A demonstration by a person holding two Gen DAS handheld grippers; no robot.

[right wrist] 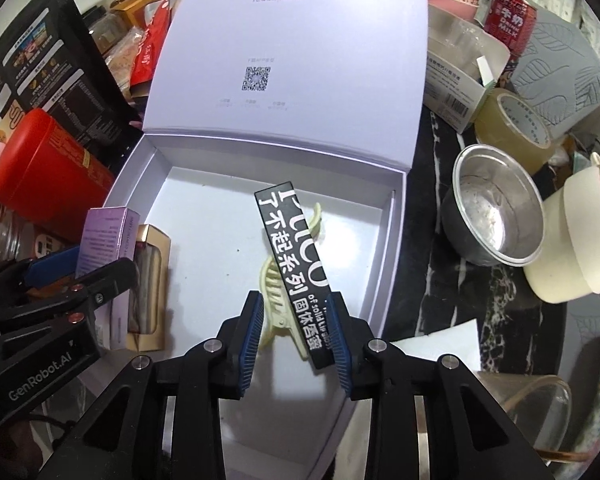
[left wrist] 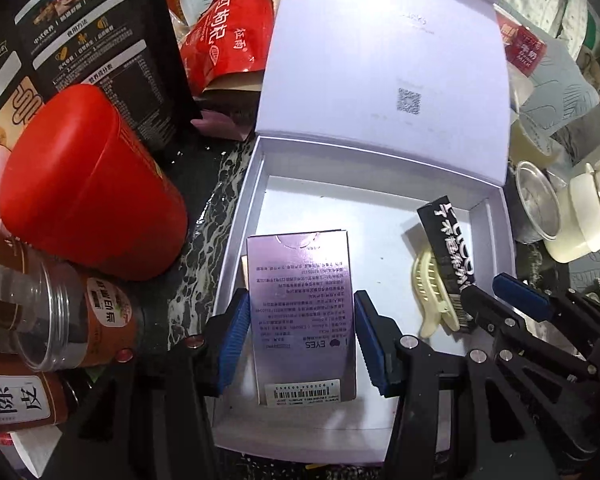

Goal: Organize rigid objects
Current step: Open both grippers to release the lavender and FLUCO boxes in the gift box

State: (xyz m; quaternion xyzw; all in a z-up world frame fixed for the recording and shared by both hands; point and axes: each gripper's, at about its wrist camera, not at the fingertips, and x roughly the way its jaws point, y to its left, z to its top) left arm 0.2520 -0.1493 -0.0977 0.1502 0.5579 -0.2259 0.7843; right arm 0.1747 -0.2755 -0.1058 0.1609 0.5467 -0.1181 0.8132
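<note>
An open white box [left wrist: 496, 236] [right wrist: 396, 216] with a raised lid lies in the middle. My left gripper [left wrist: 300, 340] is shut on a purple carton [left wrist: 300, 312] [right wrist: 104, 236] over the box's left side, above a gold windowed carton [right wrist: 150, 280]. My right gripper [right wrist: 296, 336] stands around a long black carton [right wrist: 296, 264] [left wrist: 448, 248] that leans on a cream hair claw [right wrist: 276, 312] [left wrist: 432, 288] inside the box. Its right pad touches the carton and the left pad stands apart, so the jaws look open. The right gripper also shows in the left wrist view [left wrist: 496, 296].
A red tin [left wrist: 92, 184] [right wrist: 44, 160], jars [left wrist: 76, 320] and black bags [left wrist: 100, 40] crowd the left. A foil cup [right wrist: 496, 216], a cream pot [right wrist: 572, 248], a tape roll [right wrist: 512, 128] and a milk can [right wrist: 508, 12] stand on the right.
</note>
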